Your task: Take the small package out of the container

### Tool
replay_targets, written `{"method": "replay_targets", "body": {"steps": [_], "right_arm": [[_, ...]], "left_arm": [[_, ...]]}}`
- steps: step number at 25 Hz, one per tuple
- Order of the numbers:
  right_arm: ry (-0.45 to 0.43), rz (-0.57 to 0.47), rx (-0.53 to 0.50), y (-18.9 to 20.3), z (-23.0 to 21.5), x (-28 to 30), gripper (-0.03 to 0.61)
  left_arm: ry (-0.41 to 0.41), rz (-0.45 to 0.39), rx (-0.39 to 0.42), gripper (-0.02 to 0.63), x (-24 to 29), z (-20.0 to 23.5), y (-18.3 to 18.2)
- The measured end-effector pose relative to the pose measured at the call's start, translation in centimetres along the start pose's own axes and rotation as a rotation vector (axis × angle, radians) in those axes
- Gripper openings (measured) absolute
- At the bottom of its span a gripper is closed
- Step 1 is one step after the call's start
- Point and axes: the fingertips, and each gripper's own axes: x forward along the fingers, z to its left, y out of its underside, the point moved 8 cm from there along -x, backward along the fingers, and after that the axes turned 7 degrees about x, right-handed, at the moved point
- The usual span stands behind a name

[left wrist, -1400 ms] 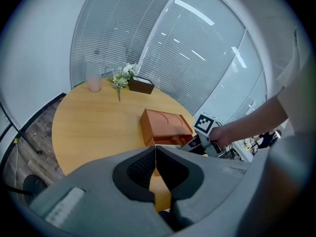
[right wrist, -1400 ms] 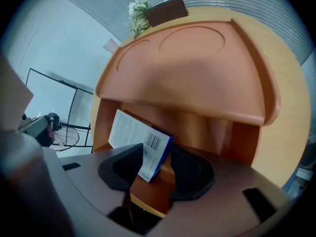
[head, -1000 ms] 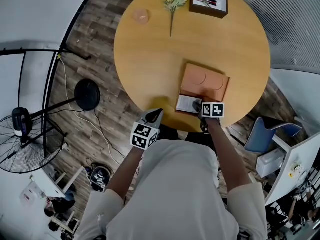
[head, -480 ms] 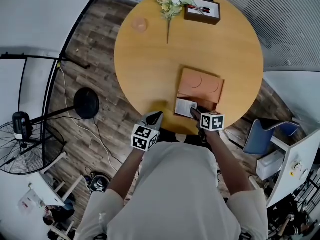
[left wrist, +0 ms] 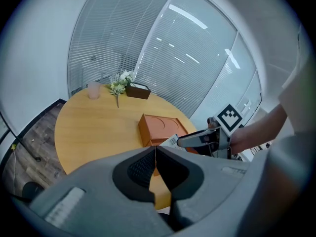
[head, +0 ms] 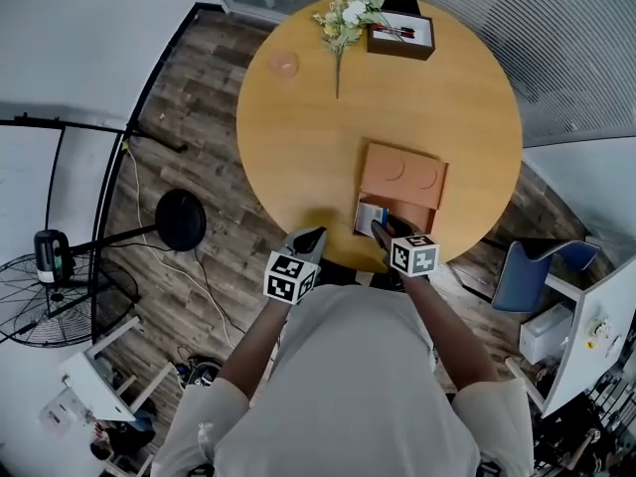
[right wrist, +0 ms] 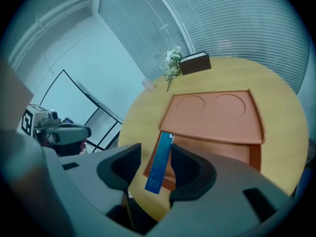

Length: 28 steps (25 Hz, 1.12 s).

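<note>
An orange container (head: 402, 179) lies on the round wooden table (head: 328, 137), its near end open. The small package (head: 370, 217), blue with a white label, stands tilted at that open end. In the right gripper view the blue package (right wrist: 160, 162) sits between the jaws of my right gripper (right wrist: 154, 158), leaning on the right pad with a gap to the left pad. The jaws stand apart. My left gripper (head: 308, 239) hangs over the table's near edge, left of the container (left wrist: 160, 127), its pads (left wrist: 143, 168) pressed together on nothing.
At the table's far side lie a flower sprig (head: 348, 8), a dark tray with pens (head: 401, 36) and a pink cup (head: 286, 64). On the floor are a fan (head: 50, 286) and a round stand base (head: 181, 220) to the left, and a blue chair (head: 532, 271) to the right.
The package lay flat with its white label up; now it is tipped up and shows its blue face. My right gripper has drawn back toward the table's near edge. The left gripper has barely moved.
</note>
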Motion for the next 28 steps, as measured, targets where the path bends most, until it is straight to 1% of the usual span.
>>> {"method": "replay_targets", "body": {"steps": [3,10,12,13,15,18,22,28], "right_arm": [[-0.014,0.012,-0.006,0.4,1.2,1.1,0.189],[0.043,0.087,-0.025,1.2,2.1,3.8,0.184],[0.063,0.104,-0.013,1.3,2.0,4.5,0.181],[0.075,0.106,-0.001,1.2,1.9,4.7,0.167],[0.109,0.100,0.019,0.8,1.7,4.7,0.113],[0.162,0.084,0.019,0.3,1.1,4.2,0.064],[0.180,0.058,0.026,-0.1,0.8,3.1,0.049],[0.171,0.021,0.006,-0.3,1.4,0.8,0.049]], "left_arm": [[-0.010,0.007,-0.009,0.020,-0.6,0.5,0.5],[-0.038,0.006,-0.023,0.020,-1.7,1.9,0.9],[-0.042,0.005,-0.028,0.020,-1.9,2.2,1.1],[-0.042,0.006,-0.031,0.019,-1.9,2.4,1.2],[-0.040,0.008,-0.035,0.020,-2.1,2.6,1.5],[-0.033,0.009,-0.034,0.020,-2.2,2.8,1.7],[-0.020,0.002,-0.032,0.019,-2.3,2.8,1.9],[0.013,-0.017,-0.006,0.019,-2.0,2.5,1.3]]}}
